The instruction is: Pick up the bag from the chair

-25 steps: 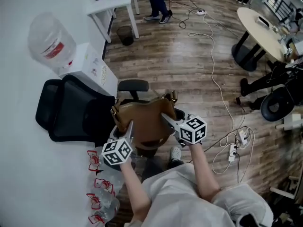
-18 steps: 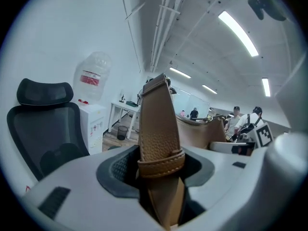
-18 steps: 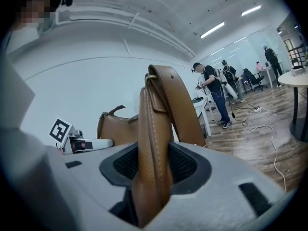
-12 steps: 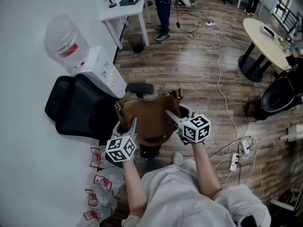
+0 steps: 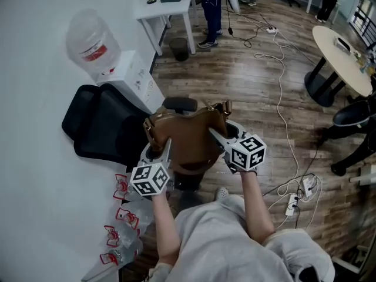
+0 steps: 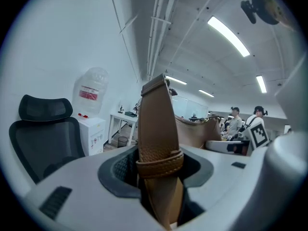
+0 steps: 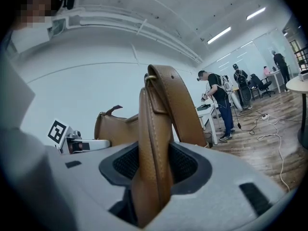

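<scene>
– Over the chair [image 5: 97,125] seat, what have the two grippers got?

– Each is clamped on one end of the strap [image 6: 156,129] of the bag [image 5: 188,141]. The left gripper [image 5: 157,153] has its jaws closed on the flat tan strap at a stitched loop [image 6: 159,162]. The right gripper [image 5: 220,141] pinches the folded strap at the other end, below a metal ring [image 7: 150,77].

– And where does the bag sit?

– It hangs between them, brown and mouth up, over the seat and just in front of the person. The head view doesn't show whether its bottom is clear of the seat.

– Which edges are close to it?

– The black backrest [image 5: 103,131] lies to its left, near the wall [image 5: 29,157]. An armrest [image 5: 180,104] sits just beyond the bag's far rim. A water dispenser [image 5: 132,78] stands against the wall beside the backrest.

– How much room is there to move?

– The left side is tight, with the wall, the backrest and a cluster of red-labelled bottles [image 5: 117,237] on the floor by the left forearm. Ahead and to the right is open wood floor [image 5: 235,75]. A white cable [image 5: 281,98] crosses it and runs to a power strip [image 5: 292,201] near the person's right side. A white desk [image 5: 167,7] and a standing person [image 5: 212,4] are well apart, far ahead. A round table [image 5: 338,46] stands far to the right.
</scene>
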The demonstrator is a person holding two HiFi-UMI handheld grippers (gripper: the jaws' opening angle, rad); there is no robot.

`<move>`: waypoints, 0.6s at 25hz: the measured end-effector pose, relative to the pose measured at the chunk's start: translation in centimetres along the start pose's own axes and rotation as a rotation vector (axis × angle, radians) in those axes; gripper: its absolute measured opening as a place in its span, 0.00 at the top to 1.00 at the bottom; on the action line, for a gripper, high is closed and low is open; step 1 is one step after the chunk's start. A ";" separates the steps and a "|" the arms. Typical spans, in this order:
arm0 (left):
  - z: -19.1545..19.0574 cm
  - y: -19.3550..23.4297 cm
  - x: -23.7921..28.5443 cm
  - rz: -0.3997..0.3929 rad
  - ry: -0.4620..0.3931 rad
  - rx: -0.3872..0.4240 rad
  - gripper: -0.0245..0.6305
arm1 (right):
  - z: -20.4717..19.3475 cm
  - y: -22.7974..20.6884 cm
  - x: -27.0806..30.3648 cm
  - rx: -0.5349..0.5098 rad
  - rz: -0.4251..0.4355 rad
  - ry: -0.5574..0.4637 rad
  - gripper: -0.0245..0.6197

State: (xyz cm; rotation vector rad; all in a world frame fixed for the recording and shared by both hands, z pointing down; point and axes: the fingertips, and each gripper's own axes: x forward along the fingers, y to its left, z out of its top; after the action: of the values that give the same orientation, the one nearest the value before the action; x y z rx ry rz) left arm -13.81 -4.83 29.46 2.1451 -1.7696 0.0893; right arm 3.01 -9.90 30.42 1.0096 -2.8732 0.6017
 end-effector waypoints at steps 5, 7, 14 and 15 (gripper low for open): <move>0.2 0.9 -0.9 0.037 -0.003 0.002 0.66 | 0.0 0.9 0.9 -0.004 0.019 0.010 0.68; 0.0 1.2 -0.9 0.040 0.007 0.009 0.66 | -0.3 0.9 1.3 0.006 0.027 0.015 0.68; 0.2 1.3 -0.8 0.048 0.021 0.013 0.66 | -0.1 0.8 1.5 0.008 0.036 0.020 0.68; 0.2 1.2 -0.7 0.046 0.020 0.015 0.66 | 0.0 0.7 1.4 0.008 0.035 0.020 0.67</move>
State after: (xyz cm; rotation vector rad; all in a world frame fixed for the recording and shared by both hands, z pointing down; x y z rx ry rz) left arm -15.14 -4.38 29.32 2.1067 -1.8124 0.1361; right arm 1.47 -10.17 30.42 0.9507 -2.8786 0.6230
